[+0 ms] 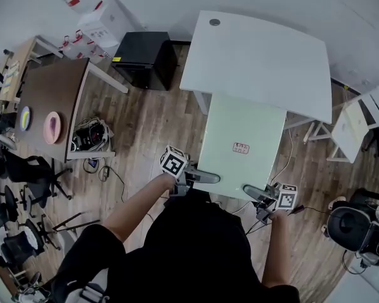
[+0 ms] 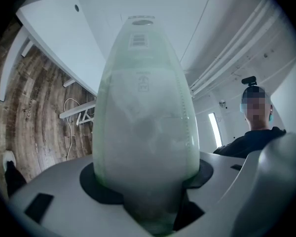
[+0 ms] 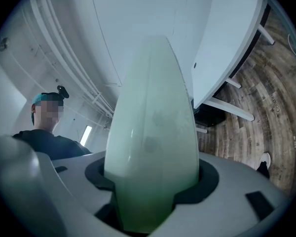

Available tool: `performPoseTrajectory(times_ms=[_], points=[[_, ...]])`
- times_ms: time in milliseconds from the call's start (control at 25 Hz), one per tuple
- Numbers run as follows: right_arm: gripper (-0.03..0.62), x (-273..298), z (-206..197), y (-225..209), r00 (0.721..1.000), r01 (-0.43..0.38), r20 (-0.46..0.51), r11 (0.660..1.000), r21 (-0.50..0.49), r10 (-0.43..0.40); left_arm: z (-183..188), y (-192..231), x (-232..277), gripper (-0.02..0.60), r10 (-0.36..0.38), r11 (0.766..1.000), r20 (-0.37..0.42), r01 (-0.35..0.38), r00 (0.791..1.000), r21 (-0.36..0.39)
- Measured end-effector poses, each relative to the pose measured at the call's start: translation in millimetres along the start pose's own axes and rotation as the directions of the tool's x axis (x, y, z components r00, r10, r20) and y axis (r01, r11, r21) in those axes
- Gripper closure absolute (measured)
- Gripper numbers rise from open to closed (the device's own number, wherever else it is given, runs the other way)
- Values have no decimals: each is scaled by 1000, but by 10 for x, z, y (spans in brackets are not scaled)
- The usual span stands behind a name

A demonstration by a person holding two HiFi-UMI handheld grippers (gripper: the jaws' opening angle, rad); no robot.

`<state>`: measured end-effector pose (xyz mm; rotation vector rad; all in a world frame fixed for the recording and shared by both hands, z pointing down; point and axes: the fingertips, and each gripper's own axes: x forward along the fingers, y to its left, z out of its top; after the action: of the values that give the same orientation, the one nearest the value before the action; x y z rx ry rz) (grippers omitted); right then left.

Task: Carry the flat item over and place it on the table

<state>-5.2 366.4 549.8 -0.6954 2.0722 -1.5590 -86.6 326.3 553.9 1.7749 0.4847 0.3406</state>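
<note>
The pale mint-green flat plastic board (image 1: 256, 122) is showing a small red-and-white label (image 1: 240, 148). The plain white rectangular table (image 1: 259, 62) is contrasting with the brown wood-grain plank floor (image 1: 151, 124) and the matte black boxy cabinet (image 1: 145, 57).

A white tabletop (image 1: 259, 62) on a wood floor (image 1: 151, 125)
A brown tabletop (image 1: 54, 93) to its left carries a pink plate (image 1: 52, 127); a black cabinet (image 1: 145, 59) stands on the floor between them.

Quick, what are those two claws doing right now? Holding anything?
Left claw: closed on the near edge of the pale green board.
Right claw: closed on the same board's near edge.
</note>
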Motion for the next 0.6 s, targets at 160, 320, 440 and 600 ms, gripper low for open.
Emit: performPoseTrajectory(times_ms=[160, 320, 440, 600], points=[[293, 81, 352, -133, 1000, 12, 12, 999, 30, -12, 358, 141, -13, 281, -7, 999, 2, 7, 1000, -33], [293, 243, 663, -224, 1000, 22, 7, 998, 54, -23, 700, 234, -109, 281, -19, 997, 21, 20, 1000, -68], [293, 351, 897, -318, 1000, 25, 3, 997, 67, -26, 948, 312, -177, 281, -12, 997, 15, 13, 1000, -75], [295, 514, 1113, -406, 1000, 30, -10, 996, 85, -29, 1186, 379, -297, 281, -6, 996, 20, 8, 1000, -91]])
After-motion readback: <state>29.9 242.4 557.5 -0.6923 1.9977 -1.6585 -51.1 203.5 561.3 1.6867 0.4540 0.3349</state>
